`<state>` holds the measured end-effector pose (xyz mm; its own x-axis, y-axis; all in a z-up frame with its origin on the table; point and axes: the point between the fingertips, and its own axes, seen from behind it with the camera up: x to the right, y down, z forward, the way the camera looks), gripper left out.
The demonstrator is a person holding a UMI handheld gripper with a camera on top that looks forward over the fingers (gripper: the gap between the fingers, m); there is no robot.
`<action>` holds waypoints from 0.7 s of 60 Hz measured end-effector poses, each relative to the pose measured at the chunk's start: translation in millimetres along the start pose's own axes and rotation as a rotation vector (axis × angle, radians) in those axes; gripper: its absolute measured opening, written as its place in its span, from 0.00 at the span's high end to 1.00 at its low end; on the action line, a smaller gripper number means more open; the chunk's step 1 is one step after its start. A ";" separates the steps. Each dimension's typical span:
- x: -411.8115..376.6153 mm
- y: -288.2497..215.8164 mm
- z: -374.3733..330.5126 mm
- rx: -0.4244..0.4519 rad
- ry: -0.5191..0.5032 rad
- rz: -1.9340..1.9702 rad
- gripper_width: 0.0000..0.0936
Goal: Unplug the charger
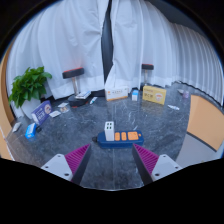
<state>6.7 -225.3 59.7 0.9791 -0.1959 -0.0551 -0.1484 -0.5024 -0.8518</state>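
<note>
Stretching out as a dark grey, marble-patterned tabletop with a glossy surface. Bearing, just ahead of the open fingers, a blue rectangular power strip with orange sockets, and standing plugged into it, a small white charger block. Carrying, well beyond, a leafy green potted plant, a purple box beside it, a small blue object nearer, and a yellow carton on the opposite side.

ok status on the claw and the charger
claw open, holding nothing. white charger upright in blue power strip, just ahead of fingers. path clear.
</note>
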 end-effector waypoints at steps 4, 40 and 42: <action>-1.7 -12.6 36.9 0.006 0.021 0.011 0.10; 0.0 -70.4 106.7 0.054 0.037 0.064 0.92; 9.3 -124.8 73.8 0.189 0.043 0.048 0.92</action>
<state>44.5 -102.2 127.1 0.9641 -0.2535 -0.0795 -0.1624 -0.3256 -0.9315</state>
